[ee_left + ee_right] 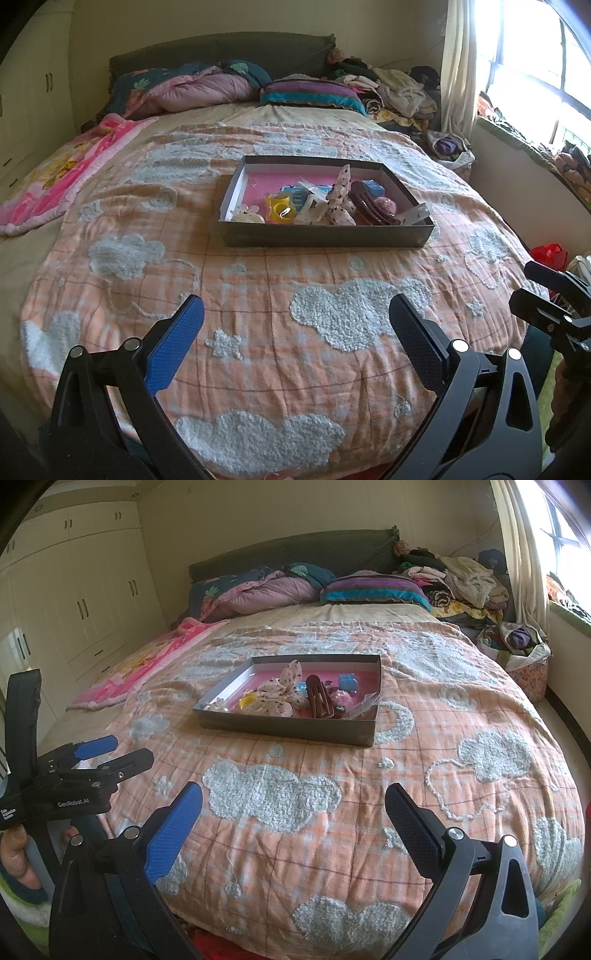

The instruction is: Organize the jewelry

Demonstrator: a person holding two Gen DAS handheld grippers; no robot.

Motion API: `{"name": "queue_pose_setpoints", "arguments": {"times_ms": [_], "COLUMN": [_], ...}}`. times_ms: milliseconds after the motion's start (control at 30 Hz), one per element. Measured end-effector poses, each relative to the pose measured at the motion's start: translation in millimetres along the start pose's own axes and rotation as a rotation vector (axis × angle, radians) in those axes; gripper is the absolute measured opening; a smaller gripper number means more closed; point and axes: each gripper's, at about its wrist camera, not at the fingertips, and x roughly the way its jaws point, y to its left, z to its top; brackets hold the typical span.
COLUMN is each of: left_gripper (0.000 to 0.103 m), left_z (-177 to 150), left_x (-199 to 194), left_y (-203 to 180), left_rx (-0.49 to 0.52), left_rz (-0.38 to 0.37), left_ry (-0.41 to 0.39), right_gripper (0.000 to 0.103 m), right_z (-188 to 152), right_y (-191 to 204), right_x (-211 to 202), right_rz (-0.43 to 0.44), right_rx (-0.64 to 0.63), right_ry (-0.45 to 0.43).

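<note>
A shallow grey box (pixel 325 236) with a pink floor lies in the middle of the bed; it also shows in the right wrist view (pixel 284 729). It holds a brown hair claw (pixel 371 206) (pixel 319 698), a spotted fabric bow (pixel 341 199) (pixel 282 694), a yellow piece (pixel 282 212), a blue box (pixel 348 682) and other small items. My left gripper (pixel 295 321) is open and empty over the near bedspread, well short of the box. My right gripper (pixel 293 806) is open and empty too, also short of the box. Each gripper shows at the edge of the other's view.
The bed has an orange bedspread with woolly clouds (pixel 258 295). Pillows and quilts (pixel 207 88) lie at the head, a clothes pile (pixel 391 88) at the far right. A pink blanket (pixel 55 177) lies left. Wardrobes (pixel 74 590) stand left, a window (pixel 535 74) right.
</note>
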Motion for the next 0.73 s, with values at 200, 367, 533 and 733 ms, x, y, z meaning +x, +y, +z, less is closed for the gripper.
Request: {"name": "queue_pose_setpoints", "arguments": {"times_ms": [200, 367, 533, 733], "left_gripper": [0.094, 0.094, 0.094, 0.094], "left_z": [-1, 1, 31, 90], "left_x": [2, 9, 35, 110], "left_y": [-4, 2, 41, 148], "left_rx": [0.023, -0.003, -0.080, -0.207], "left_rz": [0.035, 0.030, 0.145, 0.406], "left_ry": [0.002, 0.016, 0.040, 0.113], "right_gripper": [0.099, 0.099, 0.099, 0.099], "right_z": [-1, 4, 21, 57], "right_y": [-1, -21, -72, -191], "right_x": [0, 8, 29, 114], "right_rz": [-0.013, -0.054, -0.165, -0.400], "right_rx": [0.004, 0.042, 0.081, 0.160], "right_ry": [-0.001, 0.002, 0.003, 0.091]}}
